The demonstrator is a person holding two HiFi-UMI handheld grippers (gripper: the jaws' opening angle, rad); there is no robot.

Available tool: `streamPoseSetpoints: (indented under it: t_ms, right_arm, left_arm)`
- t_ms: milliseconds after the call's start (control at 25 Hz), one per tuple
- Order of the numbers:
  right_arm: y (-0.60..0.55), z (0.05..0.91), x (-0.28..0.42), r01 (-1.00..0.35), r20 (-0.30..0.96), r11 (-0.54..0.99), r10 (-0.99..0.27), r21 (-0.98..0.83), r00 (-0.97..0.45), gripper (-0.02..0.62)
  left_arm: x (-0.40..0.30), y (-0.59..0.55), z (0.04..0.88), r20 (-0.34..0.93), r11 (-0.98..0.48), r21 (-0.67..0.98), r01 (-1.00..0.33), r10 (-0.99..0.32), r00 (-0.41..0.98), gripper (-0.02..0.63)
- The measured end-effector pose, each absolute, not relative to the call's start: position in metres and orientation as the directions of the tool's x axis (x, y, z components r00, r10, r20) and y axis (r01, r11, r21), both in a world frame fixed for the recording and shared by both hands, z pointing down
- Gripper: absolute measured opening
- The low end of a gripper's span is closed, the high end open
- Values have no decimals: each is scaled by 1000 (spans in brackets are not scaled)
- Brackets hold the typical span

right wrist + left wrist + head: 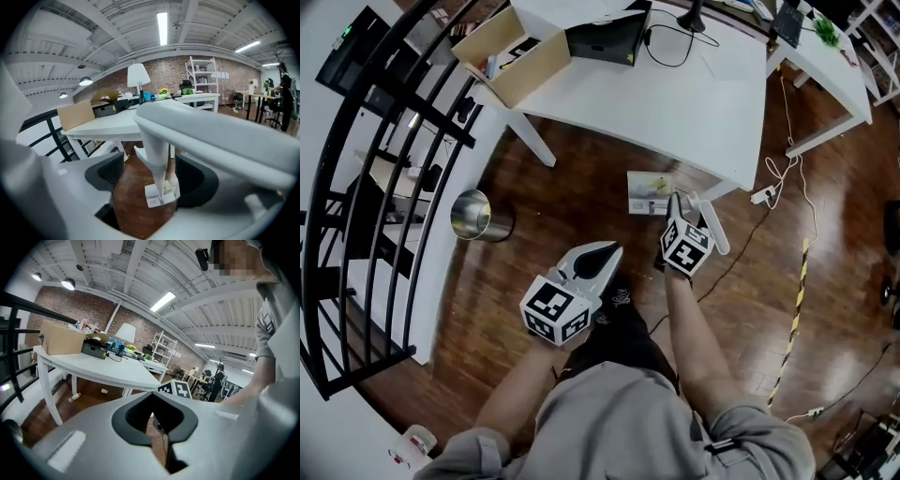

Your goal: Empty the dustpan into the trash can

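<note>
The white dustpan (649,192) lies on the wooden floor by the table leg with some litter on it. Its long white handle (714,232) runs back beside my right gripper (684,208). In the right gripper view the handle (157,140) stands in the gap between the two wide-apart dark pads (108,172), touching neither, and the pan (159,194) lies beyond. My right gripper (157,177) is open. My left gripper (609,249) hangs lower left of it, its jaws meeting at the tips with nothing in them (152,393). The round metal trash can (473,216) stands on the floor to the left.
A white table (675,103) carries a cardboard box (511,52) and a black device (605,37). A black railing (366,187) curves along the left. Cables and a power strip (761,195) lie right of the table leg, and yellow-black tape (792,319) marks the floor.
</note>
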State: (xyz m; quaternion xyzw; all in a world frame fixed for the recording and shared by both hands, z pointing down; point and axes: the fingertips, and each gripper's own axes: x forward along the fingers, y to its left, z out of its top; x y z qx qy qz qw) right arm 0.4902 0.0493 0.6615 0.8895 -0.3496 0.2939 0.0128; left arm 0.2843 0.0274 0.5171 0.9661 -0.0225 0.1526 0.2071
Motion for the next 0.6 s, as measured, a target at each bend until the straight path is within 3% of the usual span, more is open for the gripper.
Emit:
streamPoseSetpoints:
  t_ms: [160,200,240,600]
  right_arm:
    - [42,666,515,-597,516,-781,-592,-181,619,299]
    - [42,664,520,-598,510,-783,-590,-173,626,219]
    - [42,663,523,-603,504,-781,-592,-164,630,187]
    - [39,637,481,-824,457,-558,-761,-101,460,176]
  left_arm:
    - [276,25,526,308,-885,444,-137,7,952,5]
    - [273,22,528,310,-880,450,-149,-3,951,5]
    - [270,19,530,311,-876,455,-162,-14,950,5]
    - [225,-18,542,359,-851,437,-292,-133,924,5]
